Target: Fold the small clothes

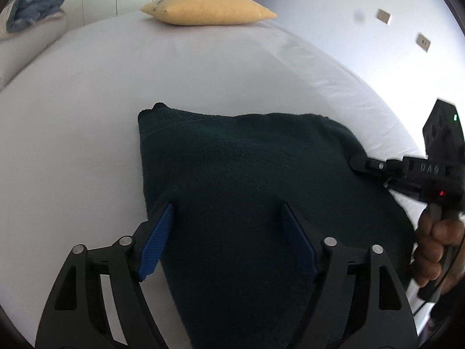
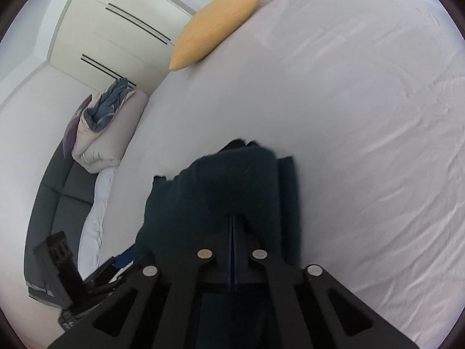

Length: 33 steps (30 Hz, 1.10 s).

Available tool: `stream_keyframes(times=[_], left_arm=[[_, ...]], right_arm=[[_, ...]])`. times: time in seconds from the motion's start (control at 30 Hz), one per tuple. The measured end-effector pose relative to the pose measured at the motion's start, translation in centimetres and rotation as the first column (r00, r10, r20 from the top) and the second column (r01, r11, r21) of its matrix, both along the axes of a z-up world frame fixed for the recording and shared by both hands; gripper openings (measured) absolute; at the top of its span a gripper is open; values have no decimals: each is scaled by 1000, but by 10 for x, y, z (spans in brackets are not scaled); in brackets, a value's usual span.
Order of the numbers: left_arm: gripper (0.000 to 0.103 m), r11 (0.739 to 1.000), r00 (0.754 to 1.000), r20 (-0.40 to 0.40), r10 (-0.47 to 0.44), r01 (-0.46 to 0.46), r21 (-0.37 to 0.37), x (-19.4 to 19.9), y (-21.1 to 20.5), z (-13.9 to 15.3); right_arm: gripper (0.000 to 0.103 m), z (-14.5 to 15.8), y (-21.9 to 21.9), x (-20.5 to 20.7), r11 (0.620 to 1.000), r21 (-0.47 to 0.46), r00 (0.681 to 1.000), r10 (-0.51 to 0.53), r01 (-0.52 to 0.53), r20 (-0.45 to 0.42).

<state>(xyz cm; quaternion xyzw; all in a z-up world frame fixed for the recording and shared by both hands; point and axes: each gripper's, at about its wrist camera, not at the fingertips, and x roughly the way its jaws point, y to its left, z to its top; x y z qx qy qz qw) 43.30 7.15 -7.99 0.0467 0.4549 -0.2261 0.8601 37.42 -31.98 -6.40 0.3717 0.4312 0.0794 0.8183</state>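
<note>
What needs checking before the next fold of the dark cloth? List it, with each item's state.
1. Left gripper open: ok, fingers spread above the dark green cloth, nothing pinched.
2. Right gripper shut: ok, fingers are together.
3. Right gripper holding a cloth edge: cannot tell; the tips sit at the cloth, but the contact is dark and blurred.
4. Cloth lying flat on the white sheet: not ok; the right wrist view shows it bunched and partly lifted.
5. Room on the bed to fold toward: ok; the yellow pillow lies far off at the far edge.
6. Grippers clear of each other: ok, apart at opposite sides of the cloth.
</note>
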Motion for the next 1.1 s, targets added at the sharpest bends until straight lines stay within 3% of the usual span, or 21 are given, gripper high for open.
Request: stream_keyframes(times=[0.07, 0.2, 0.23, 0.27, 0.33, 0.4, 0.53, 0.57, 0.7, 0.8, 0.87, 1.0, 1.1], left_arm=[[79, 999, 999, 31, -11, 10, 32, -4, -9, -3], [82, 1000, 1000, -3, -14, 14, 14, 2, -10, -8], [82, 1000, 1000, -2, -16, 16, 16, 3, -8, -6], [82, 1000, 1000, 1, -16, 16, 17, 5, -7, -8], [82, 1000, 1000, 3, -8, 8, 13, 6, -5, -9], [82, 1000, 1000, 4, 1, -1, 17, 3, -2, -8], [82, 1000, 1000, 0, 3, -3, 25, 5, -3, -9], [82, 1000, 1000, 4, 2, -2, 27, 4, -4, -9], [83, 1000, 1000, 15, 2, -2, 31, 6, -7, -10], [83, 1000, 1000, 20, 4, -4, 29, 2, -3, -12], [83, 1000, 1000, 20, 5, -6, 29, -1, -1, -13], [83, 999, 1000, 20, 5, -5, 32, -2, 0, -12], [83, 999, 1000, 25, 0, -1, 36, -3, 0, -12]], right_arm=[[0, -1, 0, 2, 1000, -22, 1000, 3, -3, 14], [0, 5, 8, 11, 997, -80, 1000, -2, 2, 3], [0, 13, 11, 9, 994, -107, 1000, -12, 11, -5], [5, 27, 17, 6, 991, -134, 1000, -11, 13, 16], [5, 51, 32, 7, 990, -143, 996, 19, -6, 84], [11, 57, 42, 15, 987, -153, 995, 53, -40, 81], [11, 25, 43, 39, 990, -126, 998, 66, -68, -23], [0, 13, 39, 41, 993, -108, 998, 51, -56, -43], [0, -1, 17, 33, 999, -32, 1000, 11, -11, -12], [0, 9, 17, 22, 995, -98, 1000, -8, 8, -7], [7, 23, 23, 15, 988, -151, 1000, -20, 20, 7], [28, 39, 42, -1, 986, -163, 998, 37, -27, 57], [28, 28, 53, -11, 964, -255, 997, 74, -72, -2]])
